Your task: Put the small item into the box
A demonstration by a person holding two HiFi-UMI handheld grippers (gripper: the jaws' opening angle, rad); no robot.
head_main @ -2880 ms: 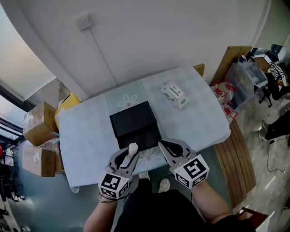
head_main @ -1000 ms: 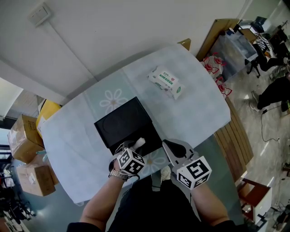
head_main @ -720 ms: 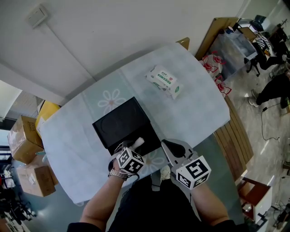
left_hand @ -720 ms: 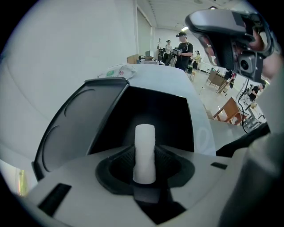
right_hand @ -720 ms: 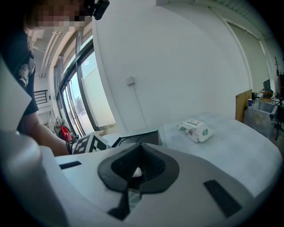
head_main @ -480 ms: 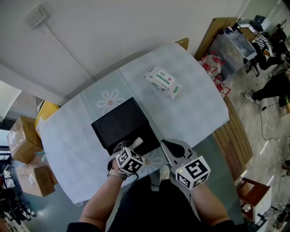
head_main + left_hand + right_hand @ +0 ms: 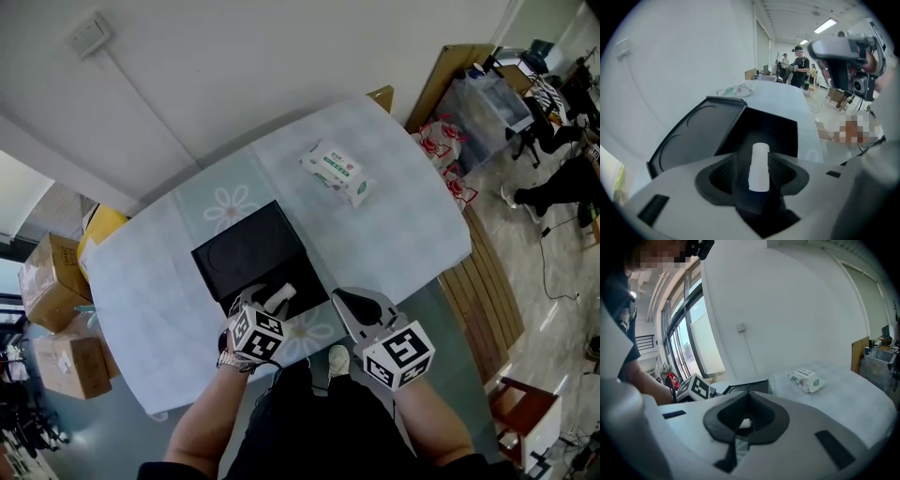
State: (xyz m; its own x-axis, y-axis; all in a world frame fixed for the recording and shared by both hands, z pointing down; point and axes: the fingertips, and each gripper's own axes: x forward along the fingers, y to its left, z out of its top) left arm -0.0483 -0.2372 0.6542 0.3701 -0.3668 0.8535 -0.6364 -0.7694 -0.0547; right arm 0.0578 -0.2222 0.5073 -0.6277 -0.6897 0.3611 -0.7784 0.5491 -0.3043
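A black box (image 7: 298, 281) stands open on the pale tablecloth, its lid (image 7: 246, 253) lying flat behind it. My left gripper (image 7: 274, 300) hangs over the box's near edge. A small white cylinder (image 7: 759, 166) stands between its jaws, which are opening. A dark gap shows beside the cylinder on its left side. In the left gripper view the box's dark inside (image 7: 771, 131) lies just past the cylinder. My right gripper (image 7: 354, 305) hovers at the table's front edge, to the right of the box, shut and empty.
A white and green pack of wipes (image 7: 335, 172) lies at the table's far right. Cardboard boxes (image 7: 56, 323) stand on the floor to the left, a wooden bench (image 7: 483, 291) to the right. People stand in the room's far end (image 7: 799, 65).
The left gripper carried the white cylinder from the table's front edge to above the box's near part. Over the last second it barely shifted. The right gripper stayed put.
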